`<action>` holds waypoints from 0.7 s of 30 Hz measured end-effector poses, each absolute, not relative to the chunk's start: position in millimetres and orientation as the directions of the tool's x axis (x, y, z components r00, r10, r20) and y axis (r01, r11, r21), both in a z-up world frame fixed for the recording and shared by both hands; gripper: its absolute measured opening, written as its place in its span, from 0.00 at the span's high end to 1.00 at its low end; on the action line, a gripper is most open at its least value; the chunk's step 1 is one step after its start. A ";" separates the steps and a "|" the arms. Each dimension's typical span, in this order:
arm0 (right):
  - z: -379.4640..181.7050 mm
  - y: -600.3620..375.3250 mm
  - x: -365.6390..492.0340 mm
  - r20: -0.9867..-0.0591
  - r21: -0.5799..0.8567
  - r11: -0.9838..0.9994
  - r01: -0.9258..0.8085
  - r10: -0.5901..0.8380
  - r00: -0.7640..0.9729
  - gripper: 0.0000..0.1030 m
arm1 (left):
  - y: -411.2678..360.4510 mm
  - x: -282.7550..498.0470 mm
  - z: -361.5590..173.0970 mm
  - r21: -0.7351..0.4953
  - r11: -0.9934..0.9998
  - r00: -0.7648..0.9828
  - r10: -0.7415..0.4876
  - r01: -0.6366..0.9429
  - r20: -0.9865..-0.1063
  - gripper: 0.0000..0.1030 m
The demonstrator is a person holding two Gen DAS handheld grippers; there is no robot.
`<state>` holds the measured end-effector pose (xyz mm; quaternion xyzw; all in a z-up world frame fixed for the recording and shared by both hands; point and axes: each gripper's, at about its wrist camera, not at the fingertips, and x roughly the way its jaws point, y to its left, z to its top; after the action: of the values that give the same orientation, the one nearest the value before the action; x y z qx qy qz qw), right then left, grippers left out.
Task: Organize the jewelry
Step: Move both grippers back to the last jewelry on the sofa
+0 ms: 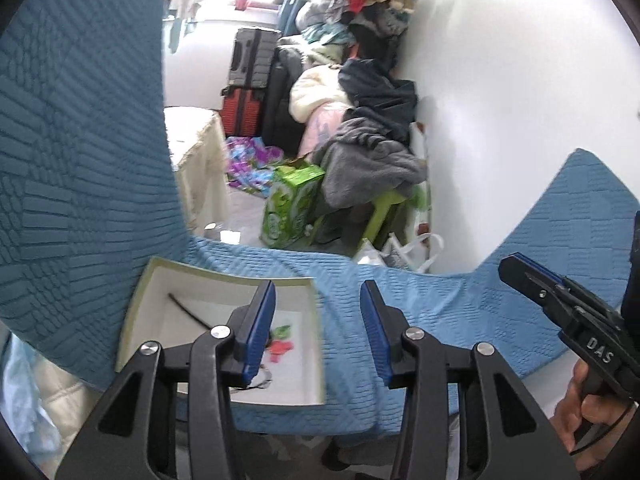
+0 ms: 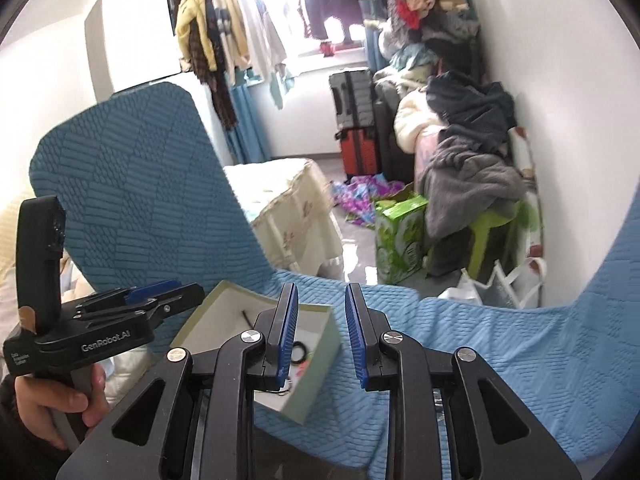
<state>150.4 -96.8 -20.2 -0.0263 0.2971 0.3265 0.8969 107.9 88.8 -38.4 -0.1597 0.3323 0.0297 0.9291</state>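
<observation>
An open pale green box [image 1: 158, 280] with a white inside sits on the blue quilted seat [image 1: 400, 292] of an armchair. In it lie a thin dark stick [image 1: 188, 308], red and green pieces [image 1: 280, 340] and a dark cord. In the right wrist view the box [image 2: 320, 364] holds a black ring [image 2: 299, 354]. My left gripper [image 1: 318, 334] is open and empty, above the box's right edge. My right gripper [image 2: 322, 334] is open and empty, just right of the box; it shows at the right in the left wrist view [image 1: 520, 268].
The chair's blue back [image 1: 80, 160] rises at left and its arm [image 1: 580, 208] at right. Beyond the seat edge are a green carton [image 1: 288, 204], suitcases [image 1: 248, 88], piled clothes [image 1: 372, 128], a white bag [image 1: 404, 252] and a white wall [image 1: 500, 80].
</observation>
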 end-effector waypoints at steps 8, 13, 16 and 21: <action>-31.2 -151.8 159.7 -0.542 0.142 0.843 -0.518 0.504 0.672 0.78 | 45.0 119.8 -48.4 -0.290 0.953 0.773 -0.118 -0.089 -0.623 0.57; -55.4 -182.2 160.7 -0.555 0.139 0.870 -0.473 0.464 0.690 0.78 | 25.9 129.2 -75.5 -0.324 0.945 0.736 -0.184 -0.051 -0.651 0.57; -77.7 -196.2 163.5 -0.574 0.142 0.882 -0.449 0.443 0.689 0.78 | 11.2 137.0 -92.9 -0.324 0.945 0.707 -0.205 -0.035 -0.677 0.57; -128.2 -212.2 174.7 -0.623 0.158 0.894 -0.419 0.419 0.660 0.78 | -10.8 149.8 -119.5 -0.337 0.942 0.668 -0.256 0.008 -0.699 0.57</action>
<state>174.7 -212.2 -128.2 0.0005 0.3423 0.2299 0.9110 149.8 -10.8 -119.5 -0.1545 0.4010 -0.0732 0.9000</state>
